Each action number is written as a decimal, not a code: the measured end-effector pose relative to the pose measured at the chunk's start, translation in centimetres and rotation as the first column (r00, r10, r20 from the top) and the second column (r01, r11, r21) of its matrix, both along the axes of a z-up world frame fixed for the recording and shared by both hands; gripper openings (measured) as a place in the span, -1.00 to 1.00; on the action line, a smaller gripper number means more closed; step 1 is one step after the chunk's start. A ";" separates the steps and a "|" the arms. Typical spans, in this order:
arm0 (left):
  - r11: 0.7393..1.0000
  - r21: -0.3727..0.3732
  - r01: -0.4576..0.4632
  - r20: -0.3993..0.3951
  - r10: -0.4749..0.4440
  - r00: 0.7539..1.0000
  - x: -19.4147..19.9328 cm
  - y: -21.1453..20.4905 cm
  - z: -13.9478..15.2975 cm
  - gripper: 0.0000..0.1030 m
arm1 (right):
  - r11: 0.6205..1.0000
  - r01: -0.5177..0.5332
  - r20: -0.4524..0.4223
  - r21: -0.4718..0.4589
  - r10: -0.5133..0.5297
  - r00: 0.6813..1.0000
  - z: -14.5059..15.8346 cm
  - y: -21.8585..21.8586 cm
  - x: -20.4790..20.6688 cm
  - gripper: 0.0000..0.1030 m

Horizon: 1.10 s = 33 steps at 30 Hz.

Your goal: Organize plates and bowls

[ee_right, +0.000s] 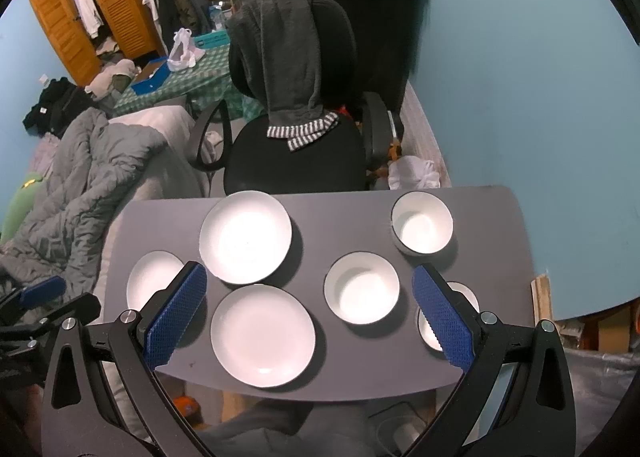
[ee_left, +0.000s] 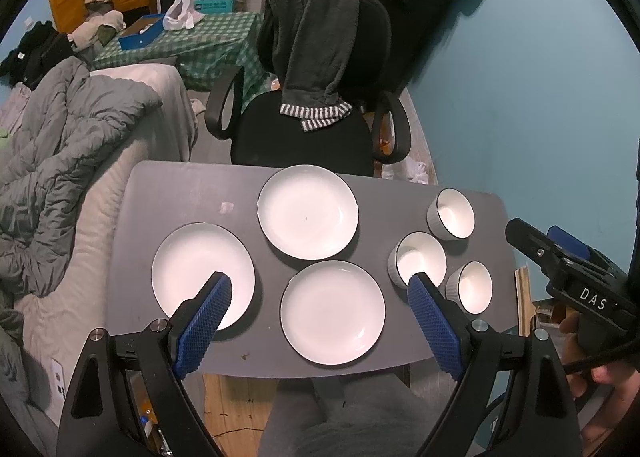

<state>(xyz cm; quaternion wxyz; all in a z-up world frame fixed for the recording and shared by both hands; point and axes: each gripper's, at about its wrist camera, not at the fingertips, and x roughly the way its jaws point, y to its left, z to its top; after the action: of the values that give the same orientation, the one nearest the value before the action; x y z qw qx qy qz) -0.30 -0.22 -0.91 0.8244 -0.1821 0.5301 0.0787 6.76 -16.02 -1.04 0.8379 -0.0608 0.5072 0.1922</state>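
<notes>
While both grippers are held above the near edge of the grey table (ee_left: pixel 180 193), nothing is gripped by either. The left gripper (ee_left: pixel 320 297) is seen with its blue-padded fingers (ee_left: pixel 204 321) spread wide, and the right gripper (ee_right: pixel 310 289) is likewise spread wide and empty. Three white plates are laid flat on the left half of the table: the far plate (ee_left: pixel 307 211), the left plate (ee_left: pixel 200 269) and the near plate (ee_left: pixel 333 312), set close together but not stacked. Three white bowls are placed upright on the right half: the far bowl (ee_left: pixel 452 213), the middle bowl (ee_left: pixel 418 259) and the near bowl (ee_left: pixel 472 287). A black office chair (ee_left: pixel 300 133), draped with a dark towel (ee_left: pixel 316 41), is seen beyond the table.
</notes>
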 end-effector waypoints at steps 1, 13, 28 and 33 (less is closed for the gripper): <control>1.000 0.000 0.000 0.000 0.000 1.000 0.0 0.0 0.0 0.76 | 1.000 0.000 -0.001 0.001 0.000 1.000 0.0 0.1 -0.1 0.96; 1.000 -0.003 -0.003 -0.001 0.003 1.000 -0.3 0.4 -0.1 0.76 | 1.000 -0.002 -0.004 0.001 0.002 1.000 0.0 0.3 -0.1 0.96; 1.000 -0.001 -0.007 -0.007 0.007 1.000 -0.5 0.2 -0.4 0.76 | 1.000 -0.010 -0.012 0.000 0.010 1.000 -0.3 0.5 -1.0 0.96; 1.000 -0.007 -0.008 -0.010 0.008 1.000 -0.9 -0.1 -0.6 0.76 | 1.000 -0.010 -0.015 -0.002 0.010 1.000 -0.3 0.5 -1.0 0.96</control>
<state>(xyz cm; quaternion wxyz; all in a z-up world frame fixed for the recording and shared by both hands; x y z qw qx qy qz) -1.19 -0.32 -1.55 0.8207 -0.1868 0.5338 0.0808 5.77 -15.53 -1.33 0.8332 -0.0628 0.5132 0.1961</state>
